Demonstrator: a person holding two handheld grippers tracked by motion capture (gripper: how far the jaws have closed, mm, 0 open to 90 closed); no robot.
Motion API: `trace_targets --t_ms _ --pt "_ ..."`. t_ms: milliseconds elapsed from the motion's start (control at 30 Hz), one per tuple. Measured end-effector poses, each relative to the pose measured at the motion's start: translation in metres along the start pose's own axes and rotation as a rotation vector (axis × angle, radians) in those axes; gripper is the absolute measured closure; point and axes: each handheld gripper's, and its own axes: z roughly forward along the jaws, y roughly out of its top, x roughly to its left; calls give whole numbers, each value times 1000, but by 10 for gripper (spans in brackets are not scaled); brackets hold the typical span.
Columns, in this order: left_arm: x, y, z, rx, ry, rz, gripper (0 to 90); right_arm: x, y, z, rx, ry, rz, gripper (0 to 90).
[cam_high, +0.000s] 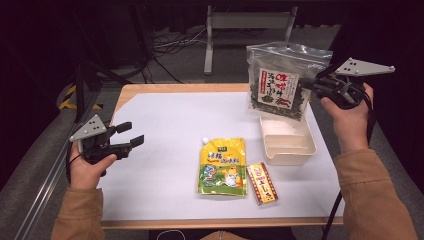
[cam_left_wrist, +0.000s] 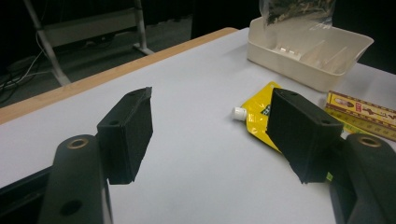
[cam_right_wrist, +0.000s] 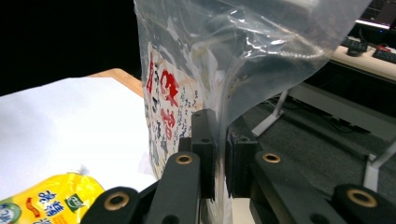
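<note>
Right gripper (cam_high: 314, 86) clamped on side edge of seaweed bag (cam_high: 280, 85); film pinched flat between nearly closed jaws, as seen in right gripper view (cam_right_wrist: 219, 154). Bag hanging upright in the air, lower edge just above far end of cream tray (cam_high: 290, 145). Edge grip judged deliberate: lets bag hang plumb and drop straight into tray. Tray open side up and bare inside, at right of white mat (cam_high: 165, 130).

Left gripper (cam_high: 131, 135) held low over left part of mat, jaws well apart, nothing between them. Judged on standby, aimed toward remaining goods.

Yellow pouch (cam_high: 222, 167) lying flat mid-mat, cap pointing away from person. Red-and-gold box (cam_high: 262, 183) flat just beside it, near tray's front. Both untouched, within reach of either gripper.
</note>
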Motion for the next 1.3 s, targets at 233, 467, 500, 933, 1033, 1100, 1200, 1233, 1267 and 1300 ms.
trace_targets --t_ms 233,467,500,933,1033,1100,1200,1233,1267,1300 --pt "0 -4 7 -11 8 -12 323 -14 -17 4 21 -39 29 846" --pt "-3 -7 13 -22 13 -17 334 -22 -31 8 46 -86 57 844" --pt "-4 -7 14 -17 12 -19 328 -23 -32 8 42 -88 65 844" --pt "-11 -10 28 20 0 -1 241 -22 -37 10 68 -141 90 845" --pt "-12 -11 31 20 5 3 224 -21 -36 9 74 -156 95 845" --pt "-12 -12 32 23 6 -1 209 -21 -36 7 72 -168 98 845" --pt "-12 -12 35 33 7 1 180 -21 -35 6 72 -181 105 844" --pt "-12 -13 36 40 7 1 170 -21 -35 5 70 -189 106 844" --pt "-12 -13 36 40 7 1 156 -21 -35 5 70 -189 106 844" --pt "-12 -13 38 44 9 5 156 -20 -35 5 71 -198 109 843"
